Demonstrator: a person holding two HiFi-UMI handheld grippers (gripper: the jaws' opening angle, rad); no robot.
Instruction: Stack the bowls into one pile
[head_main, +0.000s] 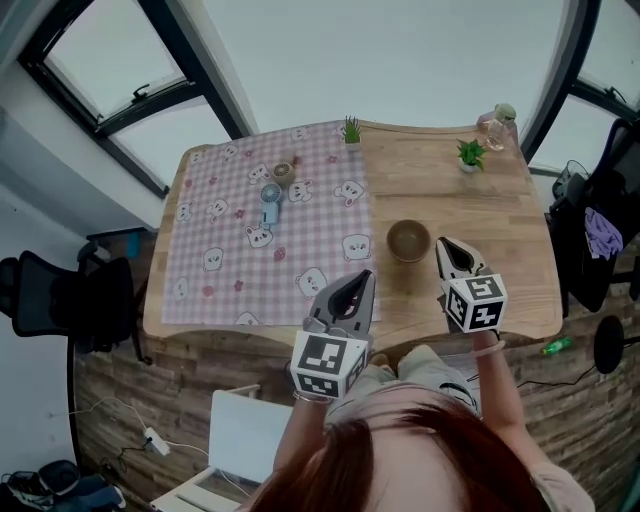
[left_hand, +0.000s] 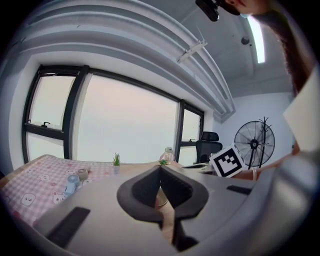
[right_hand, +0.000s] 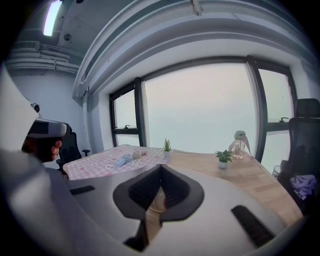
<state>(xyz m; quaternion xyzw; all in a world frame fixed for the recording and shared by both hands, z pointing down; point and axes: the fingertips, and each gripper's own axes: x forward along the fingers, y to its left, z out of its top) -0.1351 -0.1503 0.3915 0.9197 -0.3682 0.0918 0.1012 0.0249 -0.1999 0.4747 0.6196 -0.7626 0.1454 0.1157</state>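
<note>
A brown bowl (head_main: 408, 240) stands on the bare wood of the table (head_main: 450, 190), right of the pink checked cloth (head_main: 230, 250). I cannot tell whether it is one bowl or a pile. My right gripper (head_main: 447, 246) hovers just right of the bowl, shut and empty. My left gripper (head_main: 359, 279) hangs near the front edge, left of and nearer than the bowl, shut on nothing too. A sliver of the bowl (right_hand: 157, 202) shows below the right gripper's (right_hand: 160, 167) closed tips. A pale sliver, perhaps the bowl (left_hand: 161, 199), shows below the left gripper's (left_hand: 160, 168) tips.
On the cloth lie a small blue hand fan (head_main: 270, 202) and a little round cup (head_main: 283, 171). Two small potted plants (head_main: 352, 130) (head_main: 470, 154) and a glass bottle (head_main: 497, 126) stand along the far edge. Office chairs flank the table; a standing fan (left_hand: 255, 145) is off right.
</note>
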